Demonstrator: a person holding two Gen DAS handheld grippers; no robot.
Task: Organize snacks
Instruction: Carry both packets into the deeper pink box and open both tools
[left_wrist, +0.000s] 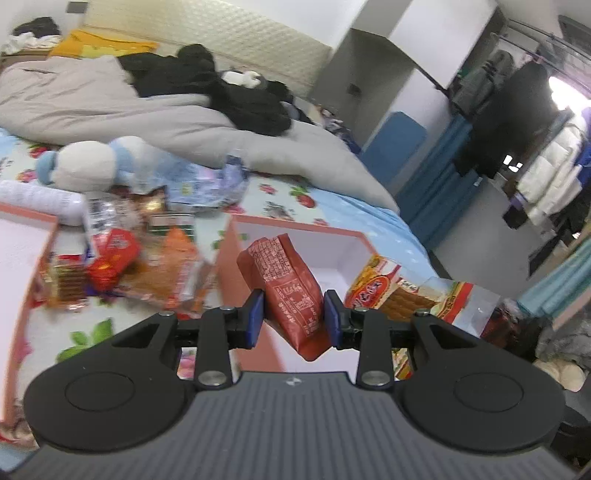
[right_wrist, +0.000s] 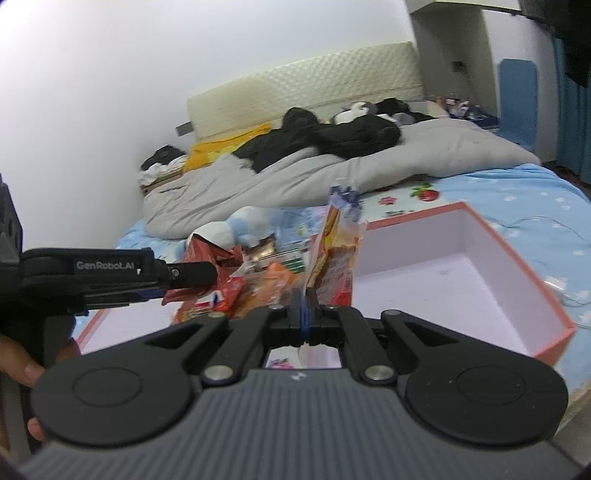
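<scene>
My left gripper (left_wrist: 293, 314) is shut on a red snack packet (left_wrist: 288, 284), which hangs tilted in front of an open pink box (left_wrist: 295, 225) with a white inside. In the right wrist view, my right gripper (right_wrist: 304, 295) is shut on the thin edge of a yellow-and-red cracker packet (right_wrist: 332, 251), held up left of the pink box (right_wrist: 517, 258). The same cracker packet (left_wrist: 388, 291) shows at the right of the left wrist view. The left gripper (right_wrist: 199, 275) and its red packet (right_wrist: 210, 254) appear at the left of the right wrist view. Several loose snacks (left_wrist: 147, 258) lie piled on the bed sheet.
A second pink tray or lid (left_wrist: 22, 229) lies left of the snack pile. A blue-and-white plush toy (left_wrist: 88, 166), a grey duvet (left_wrist: 147, 110) and black clothes (left_wrist: 221, 85) fill the bed behind. The bed's edge drops to the floor at the right.
</scene>
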